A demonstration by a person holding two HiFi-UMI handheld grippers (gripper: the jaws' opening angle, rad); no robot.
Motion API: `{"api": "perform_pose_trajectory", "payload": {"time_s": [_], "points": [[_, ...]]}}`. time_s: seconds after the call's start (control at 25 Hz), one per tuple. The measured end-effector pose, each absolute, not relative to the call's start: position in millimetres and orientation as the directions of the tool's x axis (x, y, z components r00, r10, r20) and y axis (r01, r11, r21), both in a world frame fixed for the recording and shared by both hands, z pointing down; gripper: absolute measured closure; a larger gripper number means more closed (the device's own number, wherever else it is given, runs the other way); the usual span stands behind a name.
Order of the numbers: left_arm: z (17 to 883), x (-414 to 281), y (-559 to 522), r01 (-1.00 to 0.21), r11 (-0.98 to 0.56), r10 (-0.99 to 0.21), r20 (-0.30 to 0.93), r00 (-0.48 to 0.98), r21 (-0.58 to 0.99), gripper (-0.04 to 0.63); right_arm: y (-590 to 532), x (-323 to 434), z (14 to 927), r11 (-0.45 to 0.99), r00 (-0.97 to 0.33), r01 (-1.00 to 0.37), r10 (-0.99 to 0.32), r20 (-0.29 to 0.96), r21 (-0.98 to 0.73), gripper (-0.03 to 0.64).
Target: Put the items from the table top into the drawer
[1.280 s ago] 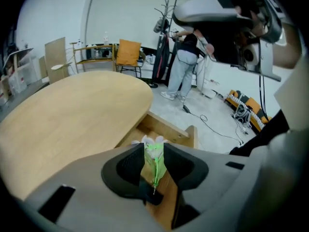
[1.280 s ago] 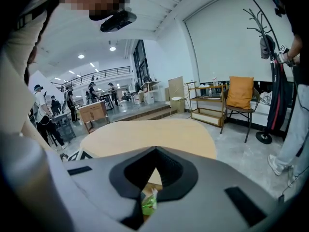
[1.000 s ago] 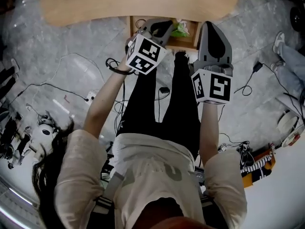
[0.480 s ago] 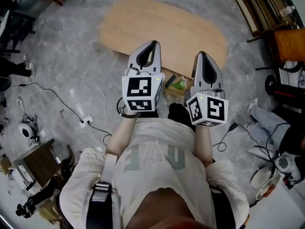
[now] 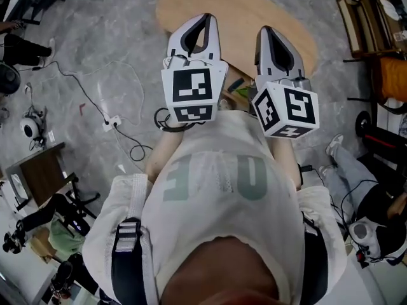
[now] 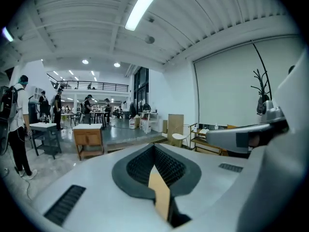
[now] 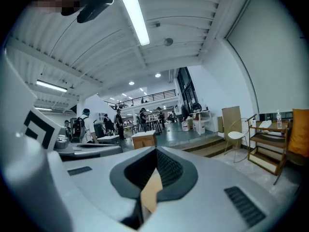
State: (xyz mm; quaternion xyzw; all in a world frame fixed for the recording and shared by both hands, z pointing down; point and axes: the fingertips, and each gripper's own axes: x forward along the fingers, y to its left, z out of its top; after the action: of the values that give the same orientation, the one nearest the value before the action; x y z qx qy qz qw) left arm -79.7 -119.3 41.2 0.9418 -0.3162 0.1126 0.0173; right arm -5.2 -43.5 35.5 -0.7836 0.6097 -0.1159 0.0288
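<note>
Head view, left gripper [image 5: 196, 19]: I hold it in front of my chest, pointing away from me over the table; its marker cube [image 5: 193, 93] faces the camera.
Head view, right gripper [image 5: 271, 32]: It is level with the left one and just beside it, pointing the same way; its marker cube [image 5: 286, 110] is turned at an angle.
Head view, table [image 5: 245, 8]: Oval wooden top, beyond both grippers, on a grey marbled floor [image 5: 95, 43].
Head view, drawer [image 5: 233, 81]: It stands open at the table's near edge and shows only in the gap between my two grippers.
Head view, task item: A green item [image 5: 241, 98] lies in the drawer, too small and too hidden to name more closely.
Head view, floor cables: A power strip [image 5: 109, 121] with trailing leads lies to my left.
Left gripper view, jaws: My left gripper [image 6: 154, 148] has its pads pressed together with nothing between them. It faces a large hall with a small wooden cabinet [image 6: 88, 138], and the right gripper [image 6: 241, 139] shows at the side.
Right gripper view, jaws: My right gripper [image 7: 155, 151] is closed in the same way and is empty. A white chair [image 7: 235, 137] and a wooden shelf unit [image 7: 266, 151] stand ahead.
</note>
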Motion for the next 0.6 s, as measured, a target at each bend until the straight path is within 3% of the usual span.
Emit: {"api": "perform_pose_trajectory", "payload": {"time_s": [0.28, 0.6], "points": [[60.4, -87.0, -113.3, -0.632, -0.774, -0.611, 0.285, 0.738, -0.021, 0.588, -43.8, -2.6, 57.3, -0.231, 0.19, -0.95, -0.962, 0.197, -0.211, 0.612], [55.5, -90.6, -121.4, -0.639, -0.769, -0.619, 0.273, 0.737, -0.015, 0.588, -49.4, -4.6, 52.8, -0.222, 0.189, -0.959, -0.964, 0.186, -0.177, 0.612]]}}
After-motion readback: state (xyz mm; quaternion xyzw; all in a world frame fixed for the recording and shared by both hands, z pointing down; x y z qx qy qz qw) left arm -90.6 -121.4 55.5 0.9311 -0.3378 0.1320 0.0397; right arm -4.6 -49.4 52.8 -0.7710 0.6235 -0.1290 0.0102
